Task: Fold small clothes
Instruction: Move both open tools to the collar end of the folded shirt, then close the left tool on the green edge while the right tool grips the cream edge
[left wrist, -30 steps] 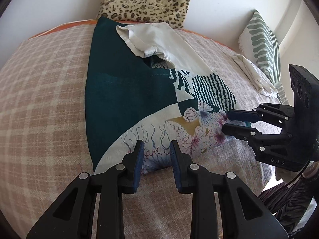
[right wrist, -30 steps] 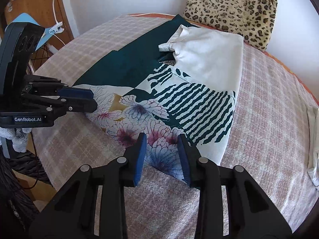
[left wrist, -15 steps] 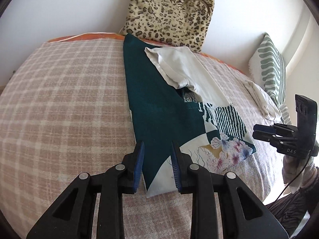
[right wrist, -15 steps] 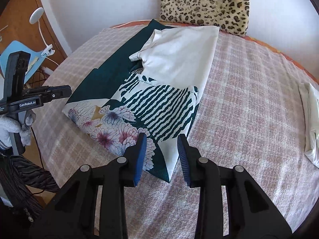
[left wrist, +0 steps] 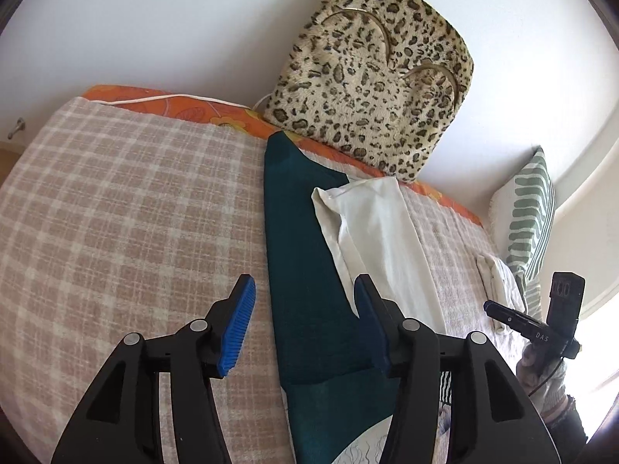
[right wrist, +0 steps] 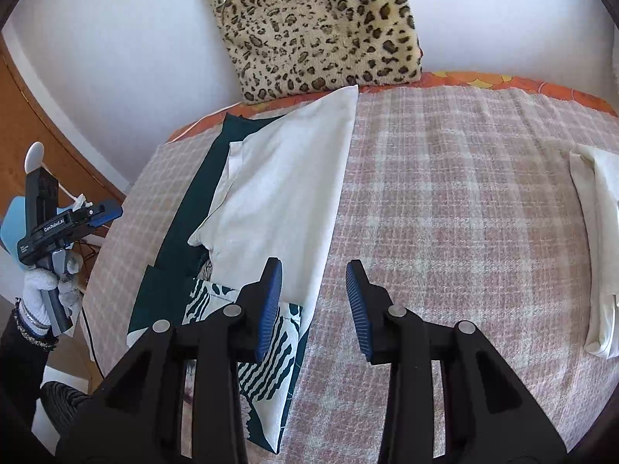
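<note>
A garment lies folded lengthwise on the checked blanket, with a dark green half (left wrist: 301, 251) and a cream-white half (left wrist: 371, 224). In the right wrist view its white part (right wrist: 286, 178) covers the green (right wrist: 185, 208), and a green-striped print (right wrist: 251, 352) shows near me. My left gripper (left wrist: 305, 301) hovers over the green half's left edge. Its jaws are opening and grip nothing. My right gripper (right wrist: 313, 282) hangs above the garment's right edge, jaws opening a little and empty. Each gripper shows small in the other's view: right gripper (left wrist: 503, 311), left gripper (right wrist: 106, 212).
A leopard-print cushion (left wrist: 371, 77) leans on the wall behind the garment. A green-striped pillow (left wrist: 526, 212) and a folded white cloth (right wrist: 599, 247) lie at the right. The orange sheet edge (right wrist: 503, 81) borders the blanket (right wrist: 464, 193). Wooden furniture (right wrist: 35, 116) stands at the left.
Both grippers have lifted away from the floral near hem and travelled along the garment toward the cushion end. The left jaws have widened clearly. The garment lies as before.
</note>
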A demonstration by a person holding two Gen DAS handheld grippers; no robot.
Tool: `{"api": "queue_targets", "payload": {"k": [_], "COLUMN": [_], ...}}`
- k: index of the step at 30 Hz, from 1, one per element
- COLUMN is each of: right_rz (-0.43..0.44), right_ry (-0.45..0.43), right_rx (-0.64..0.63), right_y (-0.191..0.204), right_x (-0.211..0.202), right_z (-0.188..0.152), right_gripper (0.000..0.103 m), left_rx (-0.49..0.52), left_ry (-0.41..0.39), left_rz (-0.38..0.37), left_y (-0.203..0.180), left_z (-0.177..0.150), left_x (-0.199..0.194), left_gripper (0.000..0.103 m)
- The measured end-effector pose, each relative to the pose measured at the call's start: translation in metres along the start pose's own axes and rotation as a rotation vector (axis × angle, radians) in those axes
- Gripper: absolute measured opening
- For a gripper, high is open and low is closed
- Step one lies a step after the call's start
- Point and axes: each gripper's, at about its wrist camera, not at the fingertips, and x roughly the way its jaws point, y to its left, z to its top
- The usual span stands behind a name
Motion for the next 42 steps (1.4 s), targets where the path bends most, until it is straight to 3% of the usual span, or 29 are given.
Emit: {"api": "queue_targets", "payload": {"k": [8,15,23,26,28,31,33,36,38,42], "right_rz": [0.029,0.016,-0.059,-0.064,-0.077,-0.111,-0.134,-0.154,-0.167,-0.144], "right_ry": [-0.003,0.049,0.106,0.111,0.115,0.133,0.138,0.131,0.117,0.117], "right_rx": [0.059,0.081,0.079,0.045,0.016,-0.033,-0.069,-0.118,-0.108,-0.064], "right_y": [-0.023,-0.031,-0.042,-0.036,-0.030,-0.022,-0.016,-0.009,-0.014,-0.031], "right_x": [0.047,0.119,0.179,0.185,0.190,0.198,0.201,0.201,0.200,0.199], "right_z": [0.076,0.135,0.157,0.161,0.164,0.168,0.168,0.168,0.169,0.171], "right_gripper": [0.043,0.043,0.043,0.039,0.030,0.013,0.007,0.003,0.002,0.002], "left_rx": [-0.003,-0.028,0.014,0.003,0.001,0.032,0.052,0.073,0.075,0.067], "left_ry": [0.005,0.028,0.082,0.085,0.087,0.062,0.066,0.040,0.020,0.012], "left_rz": [-0.004,-0.004,0.017,0.023,0.033,0.052,0.064,0.084,0.094,0.085], "left_y": [0.010,0.021,0.020,0.025,0.025,0.023,0.021,0.022,0.027,0.031], "left_z": [0.058,0.094,0.107,0.110,0.111,0.111,0.111,0.110,0.110,0.110], "left_x": [0.052,0.108,0.160,0.172,0.177,0.179,0.183,0.185,0.187,0.189], "left_gripper": [0.058,0.058,0.058,0.058,0.058,0.051,0.027,0.013,0.008,0.008]}}
